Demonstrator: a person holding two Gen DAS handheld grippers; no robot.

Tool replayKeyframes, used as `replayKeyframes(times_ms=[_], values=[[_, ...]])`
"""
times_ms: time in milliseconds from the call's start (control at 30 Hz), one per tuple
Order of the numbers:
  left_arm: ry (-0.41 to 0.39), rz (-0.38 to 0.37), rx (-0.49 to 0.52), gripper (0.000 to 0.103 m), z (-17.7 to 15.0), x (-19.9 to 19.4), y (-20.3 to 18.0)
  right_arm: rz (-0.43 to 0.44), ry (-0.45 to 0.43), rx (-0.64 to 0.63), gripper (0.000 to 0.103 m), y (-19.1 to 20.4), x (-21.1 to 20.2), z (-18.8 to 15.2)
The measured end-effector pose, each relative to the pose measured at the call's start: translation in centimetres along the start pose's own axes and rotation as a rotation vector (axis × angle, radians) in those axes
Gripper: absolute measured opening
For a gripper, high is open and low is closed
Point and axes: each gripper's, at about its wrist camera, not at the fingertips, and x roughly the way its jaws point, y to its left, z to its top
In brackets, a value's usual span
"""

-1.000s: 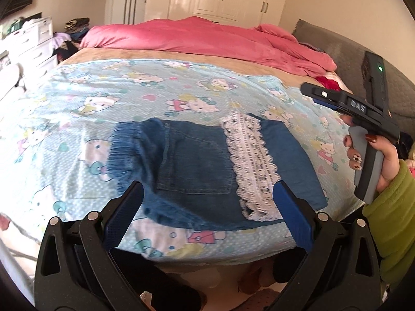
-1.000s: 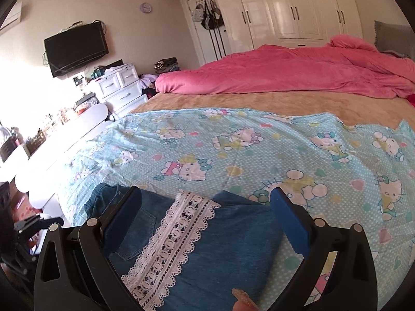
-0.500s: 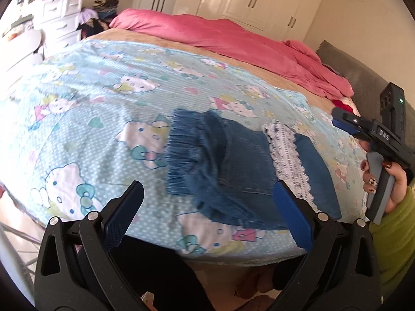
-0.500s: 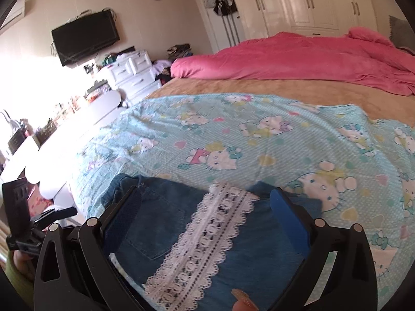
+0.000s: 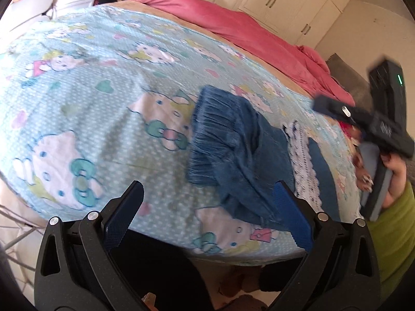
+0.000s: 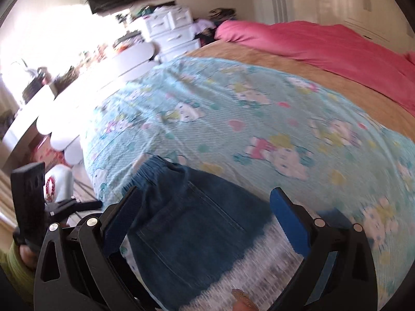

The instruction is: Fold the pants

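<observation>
Hovering wide apart at the bed's near edge, the left gripper (image 5: 207,210) and right gripper (image 6: 205,217) hold nothing. Just beyond them the folded denim pants (image 5: 241,155) lie on the blue cartoon sheet (image 5: 103,90). The denim looks soft but thick; I would grip the gathered waistband (image 5: 210,134). Farther lies a pink duvet (image 5: 233,26).

**Camera placement: two wrist views over the bed edge**

Left wrist view looks from the near bed edge, tilted, across the patterned sheet (image 5: 103,98) toward the wardrobes (image 5: 285,2). Right wrist view sits closer, facing the drawers (image 6: 171,33). Both share the folded pants (image 5: 233,155), sheet and pink duvet (image 6: 324,44).
</observation>
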Motion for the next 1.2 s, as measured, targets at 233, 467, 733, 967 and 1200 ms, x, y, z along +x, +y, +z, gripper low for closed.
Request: replayKeyframes(times_ms=[233,467,733,967,1200], values=[[0.044,-0.08,-0.008,0.093,-0.5,2.3,-1.6,0.06,0.194,-0.104,0.098,3.0,6.2,2.3],[0.084,-0.134,0.031,0.066,-0.5,4.2,-2.6,0.063,0.283,-0.18,0.098,5.0,9.9,2.6],[0.09,-0.156,-0.002,0.061,-0.8,4.9,-1.5,0.139,0.375,-0.158,0.063,5.5,13.4,2.0],[0.098,-0.184,-0.034,0.074,-0.7,4.5,-0.8,0.228,0.273,-0.039,0.035,2.5,10.1,1.8],[0.082,-0.135,-0.004,0.078,0.0,3.8,-2.4,0.305,0.133,0.047,0.033,-1.1,3.7,0.8]])
